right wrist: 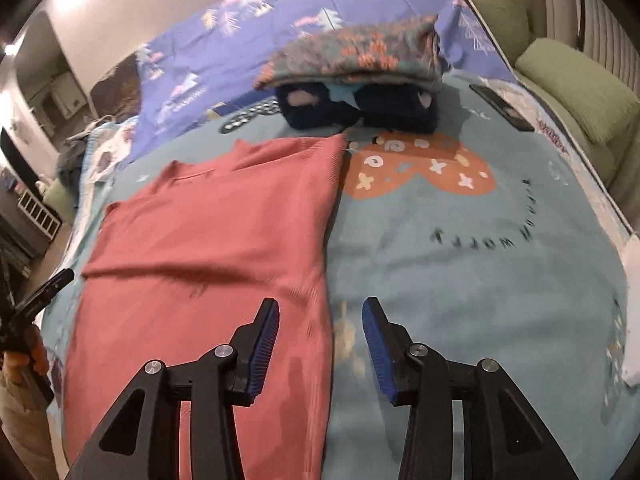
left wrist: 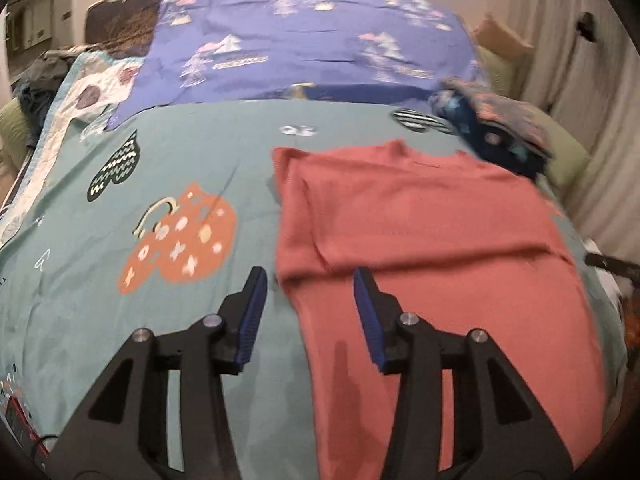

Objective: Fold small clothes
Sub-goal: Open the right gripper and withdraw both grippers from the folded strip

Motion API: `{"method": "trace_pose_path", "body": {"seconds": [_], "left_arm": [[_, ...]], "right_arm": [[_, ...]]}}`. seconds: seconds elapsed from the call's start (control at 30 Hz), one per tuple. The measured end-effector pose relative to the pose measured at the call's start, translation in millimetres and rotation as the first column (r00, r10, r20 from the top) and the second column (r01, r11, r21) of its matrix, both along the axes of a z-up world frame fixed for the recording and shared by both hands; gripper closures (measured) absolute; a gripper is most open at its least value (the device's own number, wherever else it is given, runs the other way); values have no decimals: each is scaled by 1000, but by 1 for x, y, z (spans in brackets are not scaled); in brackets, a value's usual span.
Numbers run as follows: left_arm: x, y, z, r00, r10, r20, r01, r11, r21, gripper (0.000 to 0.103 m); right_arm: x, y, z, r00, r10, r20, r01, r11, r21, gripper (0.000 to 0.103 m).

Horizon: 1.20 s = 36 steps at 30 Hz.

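The left gripper [left wrist: 307,276] was apart and held nothing. So was the right gripper [right wrist: 320,306]. Under them, the red shirt [right wrist: 208,232] lay flat on the blue-green bed cover [right wrist: 460,280], near folded clothes [right wrist: 360,80].

Both wrist views look steeply down, sharing the red garment [left wrist: 420,240].

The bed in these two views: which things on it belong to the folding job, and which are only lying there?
Part of the job:
- red garment, spread flat
- stack of folded clothes behind it
- left gripper and right gripper, both open and empty

Just lying about:
- blue pillowcase
- black remote-like object
- green cushions
- teal bedcover
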State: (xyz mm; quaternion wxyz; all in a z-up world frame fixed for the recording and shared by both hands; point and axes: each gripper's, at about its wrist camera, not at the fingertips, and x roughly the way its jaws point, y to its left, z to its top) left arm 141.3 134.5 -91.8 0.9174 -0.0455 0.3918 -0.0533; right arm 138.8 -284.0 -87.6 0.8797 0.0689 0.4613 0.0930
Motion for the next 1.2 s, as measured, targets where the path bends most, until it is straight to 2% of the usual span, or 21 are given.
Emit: {"method": "trace_pose_path", "body": {"seconds": [0.03,0.1,0.17,0.27,0.43,0.63,0.7,0.77,0.97,1.2], "left_arm": [[-15,0,-1,1000,-22,-1,22,1000,-5,53],[-35,-1,-2,999,-39,-8,39,999,-13,42],[-55,-3,-5,998,-53,-16,52,998,-24,36],[-80,-6,-13,998,-58,-35,57,998,-21,36],[-129,-5,-24,999,-32,-29,30,996,-87,35],[-175,-13,-34,999,26,-19,-27,999,-44,34],[-185,-15,-40,999,14,-37,-16,998,-53,34],[-197,-18,-47,998,-5,-63,1,998,-61,34],[-222,-15,-48,997,-18,-77,15,999,-31,34],[-247,-8,-52,993,-13,-120,9,999,-36,34]], "right_arm": [[-8,-2,2,1000,7,4,-7,1000,7,59],[-29,-3,0,1000,25,-6,-25,999,39,59],[-48,-5,-2,1000,27,-14,-26,998,59,59],[-75,-4,-5,1000,17,-14,-16,997,82,59],[-119,-4,-10,999,-29,33,26,996,87,59],[-173,-7,-16,988,-109,113,103,993,59,59],[-187,-7,-18,989,-100,105,93,993,66,59],[-202,-8,-22,994,-61,87,51,992,112,59],[-229,-14,-42,999,-33,-4,33,989,143,59],[-253,-14,-47,1000,-6,-25,10,986,165,59]]}}
